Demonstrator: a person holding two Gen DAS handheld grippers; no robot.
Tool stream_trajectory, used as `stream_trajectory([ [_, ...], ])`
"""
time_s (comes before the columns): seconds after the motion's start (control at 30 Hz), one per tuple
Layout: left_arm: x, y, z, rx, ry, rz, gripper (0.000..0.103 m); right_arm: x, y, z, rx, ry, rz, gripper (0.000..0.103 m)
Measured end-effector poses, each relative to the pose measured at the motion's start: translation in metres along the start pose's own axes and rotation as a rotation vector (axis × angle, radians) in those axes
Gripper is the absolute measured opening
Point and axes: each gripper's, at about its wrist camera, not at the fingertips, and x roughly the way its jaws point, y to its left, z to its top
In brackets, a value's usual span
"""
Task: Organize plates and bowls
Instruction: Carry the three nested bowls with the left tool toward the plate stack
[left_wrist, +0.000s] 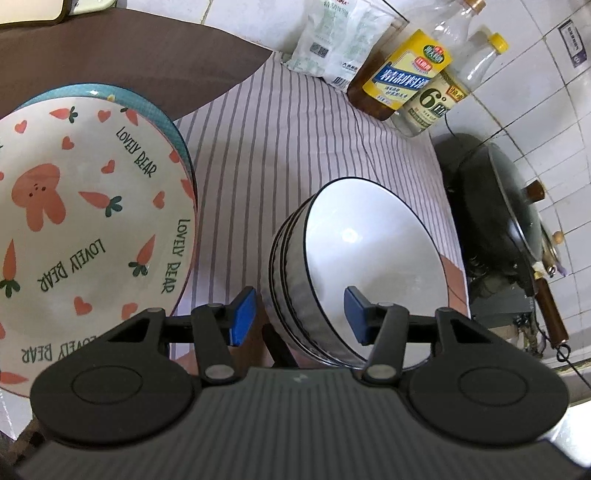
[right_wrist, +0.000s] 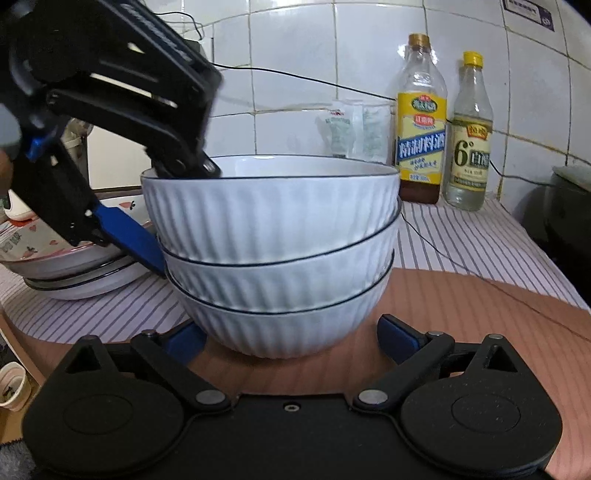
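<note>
My left tool (left_wrist: 300, 314) straddles the rim of the stacked white ribbed ceramic bowls (right_wrist: 273, 251), pads not yet pressing; my right tool (right_wrist: 291, 341) gapes empty below them. Heavy, glazed-slick, chippable: grip the rim wall firmly.

Both views are evenly, softly lit, with fisheye bending of the wall tiles (right_wrist: 295, 66) toward the edges. A small glare spot sits inside the top bowl (left_wrist: 349, 236). The left gripper (right_wrist: 147, 206) is motion-blurred in the right wrist view.
</note>
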Motion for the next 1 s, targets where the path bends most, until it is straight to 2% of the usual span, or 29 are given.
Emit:
stream_trajectory([
  [0.23,0.009,-0.003,-0.001,0.02,0.01,0.034,0.041,0.007,0.001,0.005,-0.021,-0.021,0.023,0.1],
  [0.43,0.011,-0.002,-0.001,0.009,-0.001,0.031,0.041,0.009,0.001,0.004,-0.008,-0.037,0.026,0.101],
  [0.57,0.012,-0.004,-0.004,0.033,-0.022,0.037,0.042,0.01,0.0,0.003,0.003,-0.047,0.029,0.101],
  [1.0,0.006,-0.011,-0.009,0.101,-0.023,0.047,0.041,0.004,0.001,0.004,0.034,-0.04,0.021,0.101],
])
